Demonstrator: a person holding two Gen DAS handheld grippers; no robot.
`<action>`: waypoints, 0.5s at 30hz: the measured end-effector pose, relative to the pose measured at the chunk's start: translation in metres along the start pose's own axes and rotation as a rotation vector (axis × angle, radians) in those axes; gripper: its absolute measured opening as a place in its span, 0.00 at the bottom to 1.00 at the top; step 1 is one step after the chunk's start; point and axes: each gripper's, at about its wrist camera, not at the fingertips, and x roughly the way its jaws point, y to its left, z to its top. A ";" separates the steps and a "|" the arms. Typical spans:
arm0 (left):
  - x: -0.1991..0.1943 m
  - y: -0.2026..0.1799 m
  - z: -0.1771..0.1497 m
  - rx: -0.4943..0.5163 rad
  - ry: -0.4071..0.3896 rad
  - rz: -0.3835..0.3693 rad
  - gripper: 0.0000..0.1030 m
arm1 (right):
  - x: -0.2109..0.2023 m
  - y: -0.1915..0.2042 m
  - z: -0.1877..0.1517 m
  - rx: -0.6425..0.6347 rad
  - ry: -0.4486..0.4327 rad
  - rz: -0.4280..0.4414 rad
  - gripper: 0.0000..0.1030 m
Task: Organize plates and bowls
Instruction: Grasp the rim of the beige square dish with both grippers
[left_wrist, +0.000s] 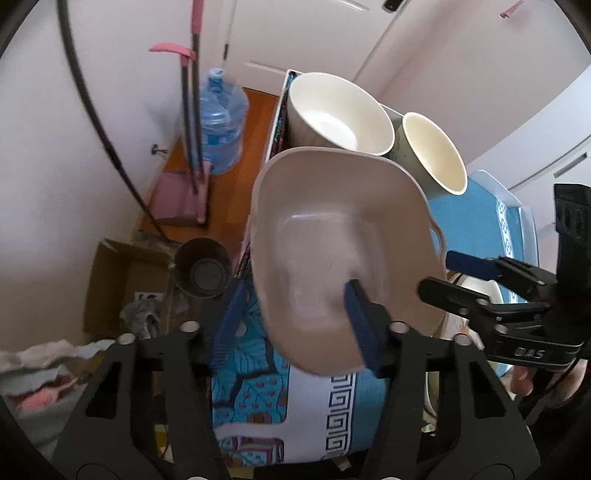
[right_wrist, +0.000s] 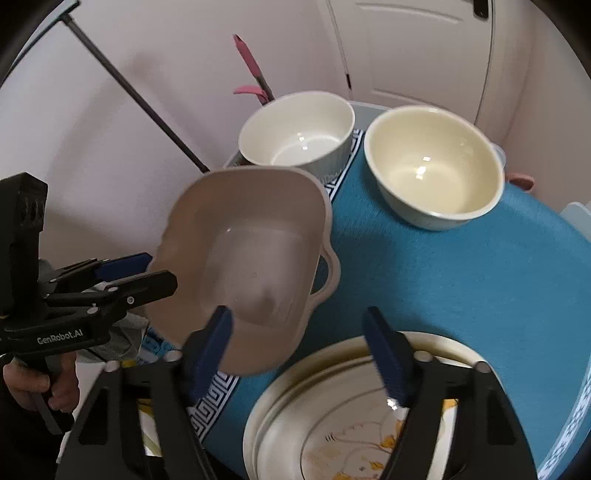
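Left gripper (left_wrist: 295, 325) stands part-open, one pad inside the beige dish (left_wrist: 343, 254); grip uncertain. Right gripper (right_wrist: 303, 350) likewise, above plates (right_wrist: 332, 424) shown only in its view. Beyond: two bowls (right_wrist: 295, 133) on table (right_wrist: 443, 277).

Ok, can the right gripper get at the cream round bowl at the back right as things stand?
Probably yes. The right gripper is open, and bare blue tablecloth lies between it and the cream round bowl. The beige rectangular plastic dish is off to its left, outside that path.
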 end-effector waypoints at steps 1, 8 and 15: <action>0.003 0.000 0.002 0.006 0.002 -0.004 0.48 | 0.004 -0.002 0.001 0.012 0.002 -0.001 0.56; 0.018 0.000 0.007 0.025 0.027 -0.021 0.27 | 0.027 -0.003 0.005 0.037 0.016 0.000 0.31; 0.015 -0.010 0.007 0.091 -0.001 0.047 0.23 | 0.026 0.006 0.003 0.018 0.003 -0.051 0.21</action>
